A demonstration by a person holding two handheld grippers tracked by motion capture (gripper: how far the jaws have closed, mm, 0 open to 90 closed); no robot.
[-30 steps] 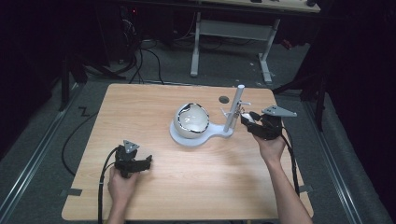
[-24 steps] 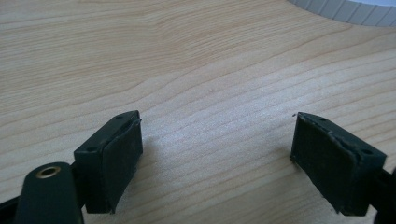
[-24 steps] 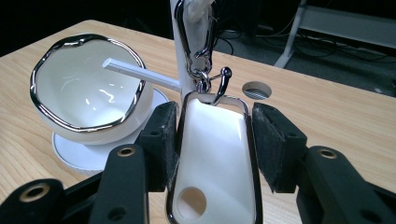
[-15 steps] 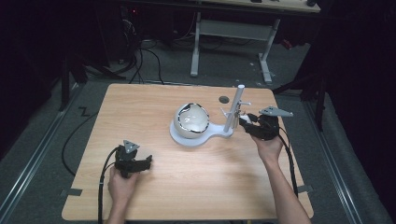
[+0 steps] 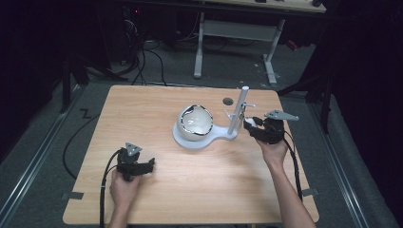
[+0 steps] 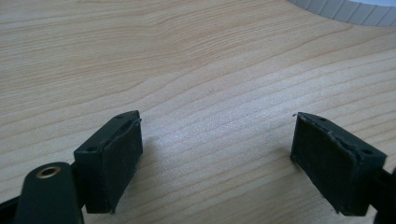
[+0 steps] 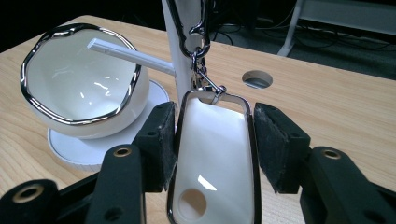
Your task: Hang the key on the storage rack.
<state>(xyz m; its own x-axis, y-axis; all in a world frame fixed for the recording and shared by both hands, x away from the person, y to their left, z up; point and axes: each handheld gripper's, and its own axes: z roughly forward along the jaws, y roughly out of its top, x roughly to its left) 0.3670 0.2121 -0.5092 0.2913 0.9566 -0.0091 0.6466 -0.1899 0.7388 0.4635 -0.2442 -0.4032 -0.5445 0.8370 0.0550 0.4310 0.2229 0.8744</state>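
In the right gripper view a white tag [image 7: 212, 163] with a chrome rim hangs by a chain [image 7: 201, 70] from the white post [image 7: 180, 51], its long axis running up the frame between the right tongs [image 7: 215, 147]. Their jaws flank the tag; whether they pinch it I cannot tell. The left tongs [image 5: 142, 166] rest released on the counter [image 5: 199, 190] at lower left, well apart from the bowl [image 5: 195, 121]

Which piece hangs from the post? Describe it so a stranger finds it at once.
On the wooden table, a white post rises beside a chrome-rimmed white bowl. From the post, on a short chain, hangs the tag, between the jaws of the right gripper: flat and oblong, unlike the round bowl, with a round hole.
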